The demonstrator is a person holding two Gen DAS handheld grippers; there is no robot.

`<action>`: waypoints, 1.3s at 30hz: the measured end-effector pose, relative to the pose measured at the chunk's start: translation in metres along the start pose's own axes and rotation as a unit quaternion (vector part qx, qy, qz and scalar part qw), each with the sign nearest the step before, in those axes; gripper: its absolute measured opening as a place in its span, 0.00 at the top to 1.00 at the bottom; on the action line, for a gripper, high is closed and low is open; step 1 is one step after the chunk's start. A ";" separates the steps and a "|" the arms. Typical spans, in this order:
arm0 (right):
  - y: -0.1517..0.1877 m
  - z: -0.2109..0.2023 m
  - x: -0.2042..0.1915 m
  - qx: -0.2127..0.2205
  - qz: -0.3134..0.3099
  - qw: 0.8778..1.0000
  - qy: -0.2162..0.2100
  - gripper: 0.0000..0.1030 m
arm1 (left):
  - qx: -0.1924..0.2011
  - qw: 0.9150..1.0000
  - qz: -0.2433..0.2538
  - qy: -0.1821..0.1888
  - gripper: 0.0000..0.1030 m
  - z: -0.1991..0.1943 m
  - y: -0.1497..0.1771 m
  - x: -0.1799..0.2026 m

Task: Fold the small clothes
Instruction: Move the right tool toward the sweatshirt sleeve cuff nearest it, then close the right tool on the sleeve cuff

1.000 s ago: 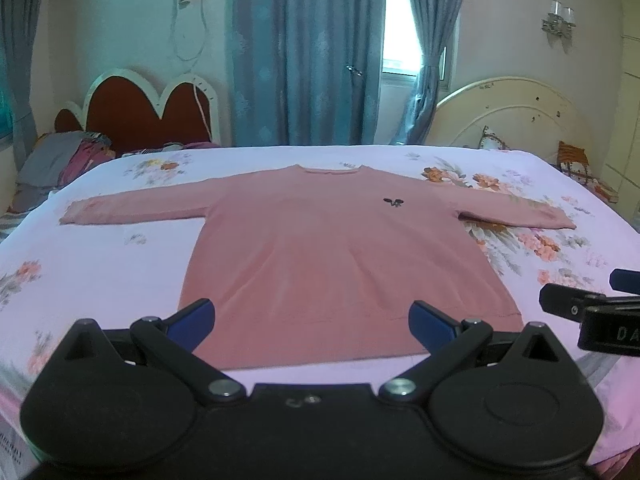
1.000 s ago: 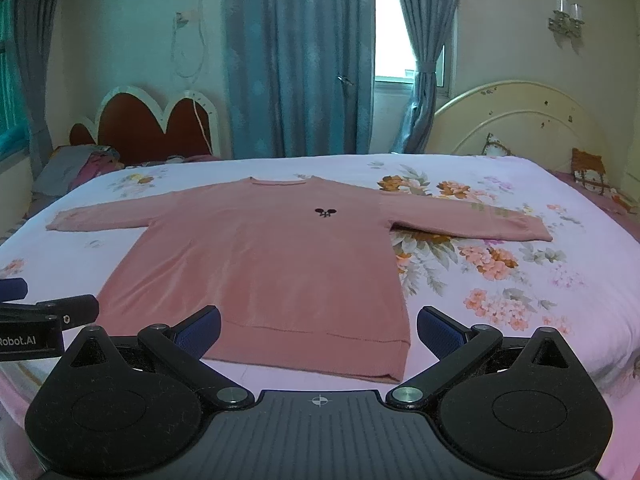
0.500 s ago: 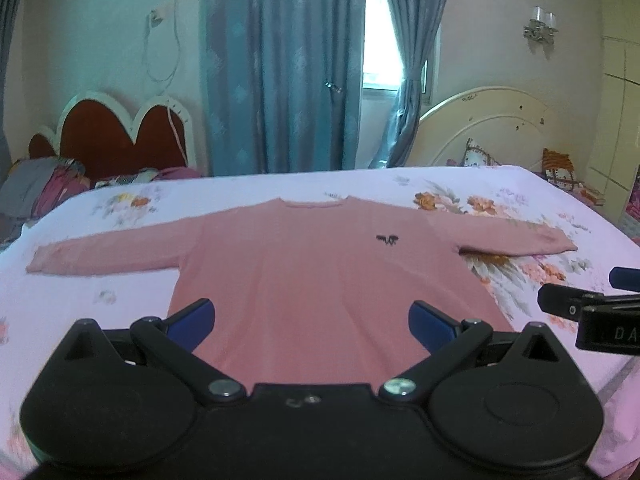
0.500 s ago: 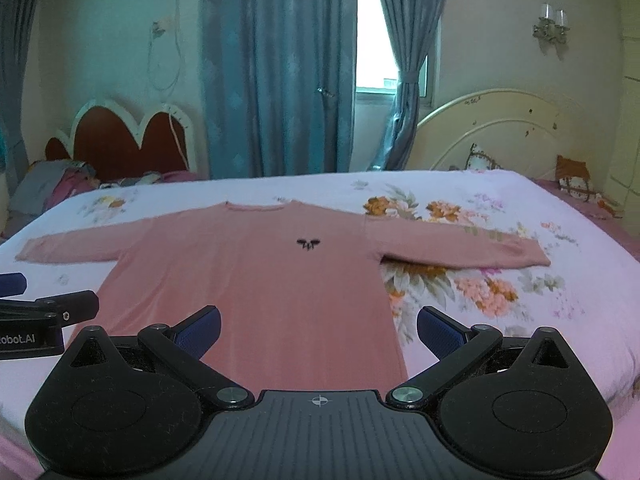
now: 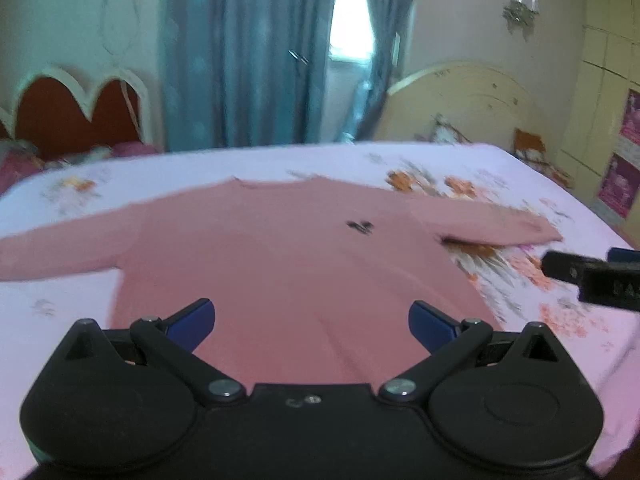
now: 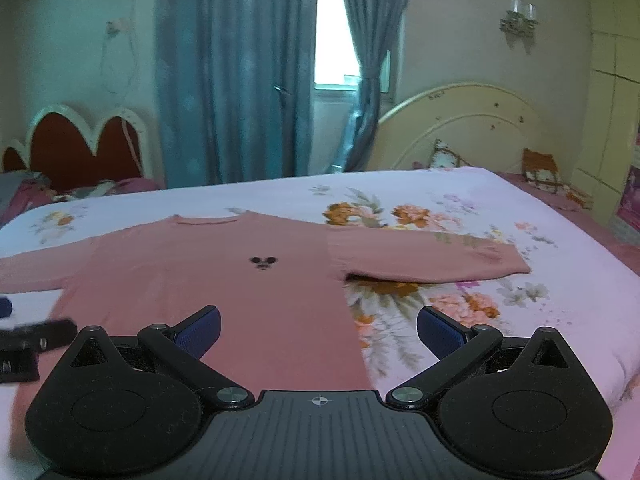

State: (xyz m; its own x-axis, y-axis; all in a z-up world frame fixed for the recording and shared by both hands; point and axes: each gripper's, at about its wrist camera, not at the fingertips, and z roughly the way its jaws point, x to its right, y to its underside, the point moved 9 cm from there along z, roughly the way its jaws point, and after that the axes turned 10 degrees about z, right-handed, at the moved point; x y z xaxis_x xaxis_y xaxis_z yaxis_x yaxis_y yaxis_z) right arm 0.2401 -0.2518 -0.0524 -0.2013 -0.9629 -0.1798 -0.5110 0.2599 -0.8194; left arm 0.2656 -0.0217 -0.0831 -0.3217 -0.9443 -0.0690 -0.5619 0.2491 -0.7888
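Both your grippers, left gripper (image 5: 311, 322) and right gripper (image 6: 318, 330), hang spread wide and empty above the near edge of the bed (image 6: 560, 240). Your pink sweater (image 6: 224, 296) lies flat across the middle, sleeves out, neckline toward the far edge. Pinch a single sleeve cuff low, then carry it across the chest without dragging the body.

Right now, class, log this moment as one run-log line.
stage: approach | pink sweater: flat on bed, unfolded | left claw: open, empty | right claw: open, empty
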 end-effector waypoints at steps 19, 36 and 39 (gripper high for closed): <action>-0.072 0.189 0.207 -0.046 0.158 0.986 0.031 0.00 | -0.041 0.999 -0.013 -0.003 0.00 0.159 -0.083 0.060; -0.057 0.300 0.382 -0.051 0.363 0.928 0.061 0.54 | -0.089 0.995 0.006 -0.045 0.01 0.227 -0.093 0.084; -0.059 0.307 0.393 -0.037 0.396 0.917 0.029 0.58 | -0.093 0.995 0.012 -0.041 0.00 0.232 -0.095 0.090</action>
State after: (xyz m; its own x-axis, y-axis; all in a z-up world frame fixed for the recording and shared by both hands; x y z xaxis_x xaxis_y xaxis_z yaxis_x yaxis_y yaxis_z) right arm 0.4478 -0.6676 -0.2418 -0.5766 -0.4648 -0.6719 -0.2399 0.8825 -0.4046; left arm 0.4667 -0.1798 -0.1563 -0.2782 -0.9500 -0.1418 -0.6882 0.3001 -0.6605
